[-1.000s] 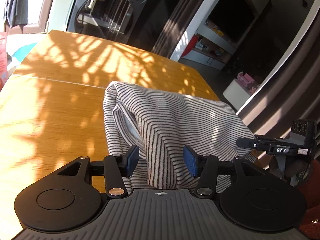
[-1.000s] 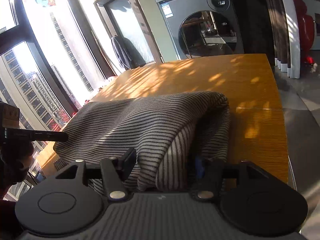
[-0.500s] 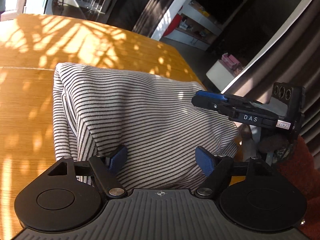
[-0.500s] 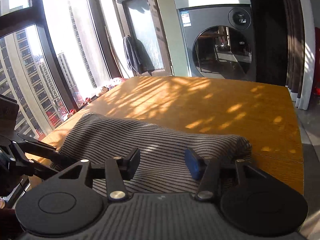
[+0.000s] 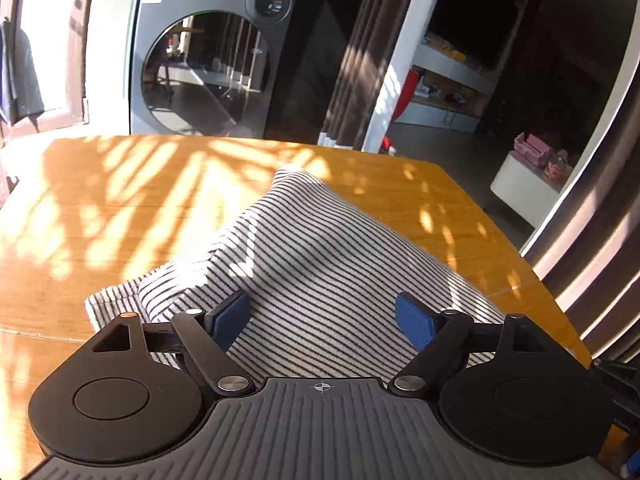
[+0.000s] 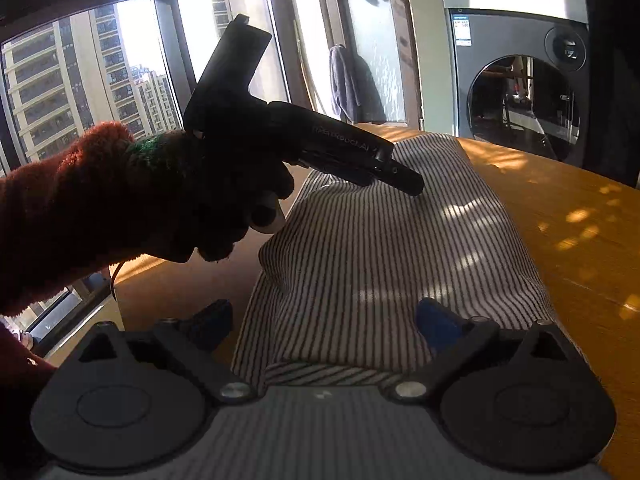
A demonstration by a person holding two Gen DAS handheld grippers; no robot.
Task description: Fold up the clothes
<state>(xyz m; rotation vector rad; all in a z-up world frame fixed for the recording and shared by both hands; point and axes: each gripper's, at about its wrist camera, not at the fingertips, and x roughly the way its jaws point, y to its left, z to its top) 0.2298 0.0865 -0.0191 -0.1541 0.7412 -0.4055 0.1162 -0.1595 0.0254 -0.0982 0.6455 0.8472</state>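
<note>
Striped garment (image 5: pixel 328 280) on wooden table (image 5: pixel 100 208); both tools just opened wide, empty.

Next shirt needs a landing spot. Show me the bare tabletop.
Bare wood lies between the striped garment and the washing machine, and on the table toward the window. The near edge is crowded by both claws over the garment.

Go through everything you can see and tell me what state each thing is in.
striped garment: folded, lying on the table, ungripped
left gripper: open, jaws just widened
right gripper: open, jaws just widened
washing machine: door shut
</note>
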